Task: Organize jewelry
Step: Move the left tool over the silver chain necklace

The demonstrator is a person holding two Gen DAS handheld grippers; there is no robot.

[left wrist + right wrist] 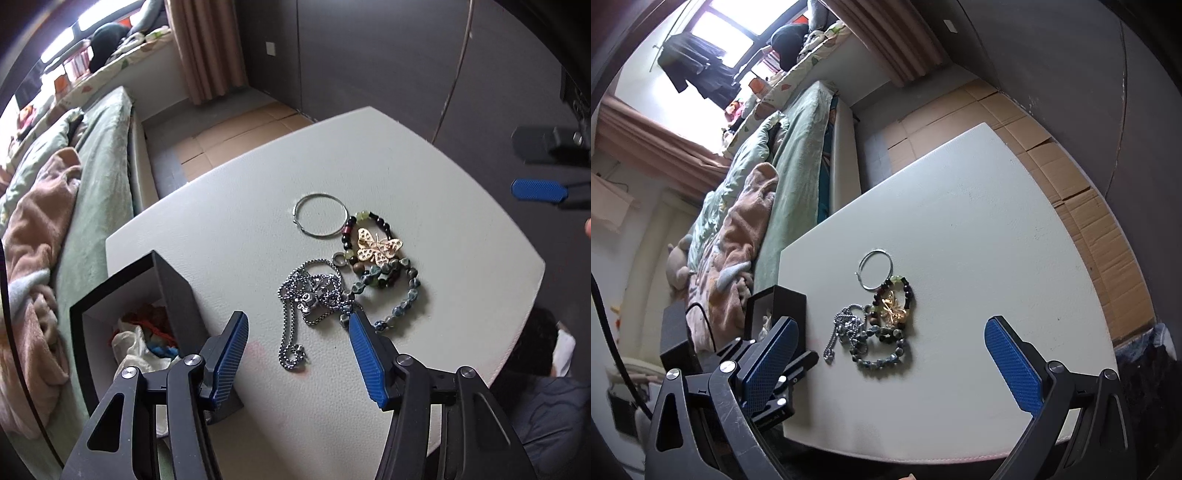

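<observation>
The black box (147,310) stands open at the left edge of the white desk (443,229), its mouth turned upward. A crumpled cloth and some red and blue items lie inside. Its position beside the jewelry suggests it serves as the receiving container, so transfers stay short.

The left tongs (297,332) point steeply down at the desk with the jaws partly open. The silver chain necklace (310,295) lies between the two blue pads, but neither pad presses on it, so nothing is held. The right-hand pad tip sits at the edge of the chain where it meets the beaded strands. This straddling pose appears to be an approach to pick up the chain alone.

Just right of the chain, the jewelry forms one overlapping cluster: a grey-green bead bracelet (402,295), a dark bead bracelet (373,229) and a gold butterfly ornament (378,247) resting on it. A plain silver bangle (320,214) lies flat at the far side, touching the dark beads. Because the chain overlaps the grey-green beads, lifting it may drag them.

The right tongs (897,358) hover above the near desk edge, jaws wide apart and empty, held clear of the cluster, probably to leave the left tongs room.
</observation>
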